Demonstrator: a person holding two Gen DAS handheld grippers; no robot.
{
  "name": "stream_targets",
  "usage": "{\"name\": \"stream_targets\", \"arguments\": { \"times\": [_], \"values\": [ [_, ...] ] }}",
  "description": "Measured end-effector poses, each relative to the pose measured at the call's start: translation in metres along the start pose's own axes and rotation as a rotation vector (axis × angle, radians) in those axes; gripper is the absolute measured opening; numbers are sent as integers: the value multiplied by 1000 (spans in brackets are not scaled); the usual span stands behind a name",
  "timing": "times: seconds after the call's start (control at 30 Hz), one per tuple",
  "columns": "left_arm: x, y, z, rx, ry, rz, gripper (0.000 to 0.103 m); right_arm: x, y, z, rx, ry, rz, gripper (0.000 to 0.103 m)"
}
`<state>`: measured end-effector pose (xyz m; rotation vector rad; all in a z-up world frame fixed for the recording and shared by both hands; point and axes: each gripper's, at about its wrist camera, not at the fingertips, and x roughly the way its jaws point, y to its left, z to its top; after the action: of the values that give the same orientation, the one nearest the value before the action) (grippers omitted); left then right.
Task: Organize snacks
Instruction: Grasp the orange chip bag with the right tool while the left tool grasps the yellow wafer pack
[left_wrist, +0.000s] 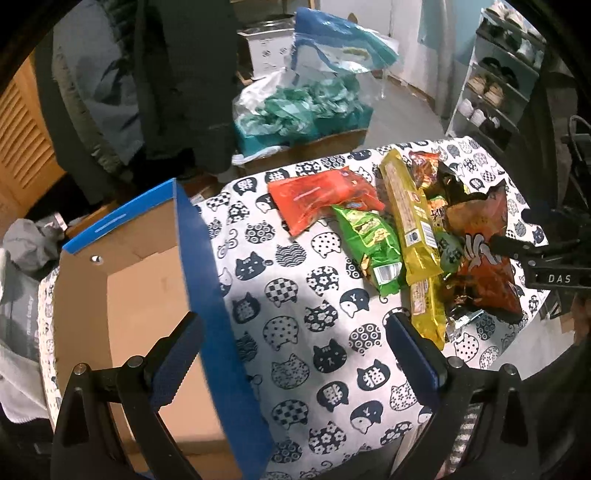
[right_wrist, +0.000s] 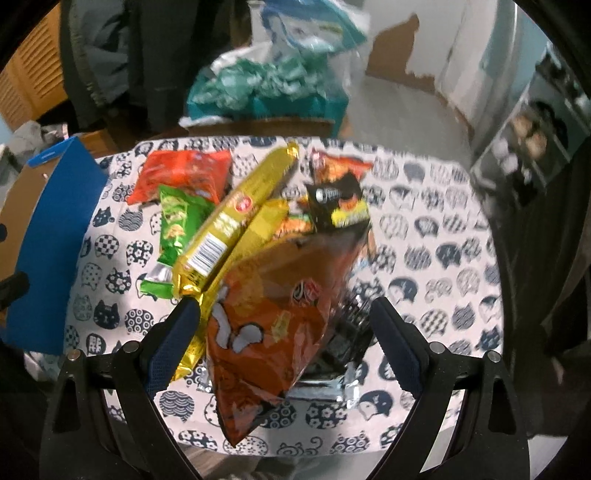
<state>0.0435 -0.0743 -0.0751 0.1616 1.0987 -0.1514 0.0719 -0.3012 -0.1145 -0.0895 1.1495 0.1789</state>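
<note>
Snack packets lie heaped on a cat-print tablecloth (left_wrist: 295, 295) beside a blue-edged cardboard box (left_wrist: 147, 295), which stands empty at the table's left. The left gripper (left_wrist: 295, 354) hangs released over the box's blue wall. The right gripper (right_wrist: 284, 332), jaws spread, straddles an orange chip bag (right_wrist: 266, 314); gold biscuit packs (right_wrist: 229, 221) and a green packet (right_wrist: 177, 221) crowd alongside.

each black two-finger gripper, left (left_wrist: 295, 354) and right (right_wrist: 284, 341), has angular plastic arms studded with round silver pivot screws and textured dark blue finger pads (left_wrist: 175, 363). the right one's black body carries white letters "das" (left_wrist: 559, 278).
</note>
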Motion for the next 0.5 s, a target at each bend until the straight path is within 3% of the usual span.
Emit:
{"name": "stream_targets", "arguments": {
  "times": [0.13,0.5],
  "values": [
    [11,-8,5,6,17,-12,100,19,-3,-1,33,48,21,91],
    [41,-24,15,17,69,-18,100,44,2,0,-6,63,27,90]
  ]
}}
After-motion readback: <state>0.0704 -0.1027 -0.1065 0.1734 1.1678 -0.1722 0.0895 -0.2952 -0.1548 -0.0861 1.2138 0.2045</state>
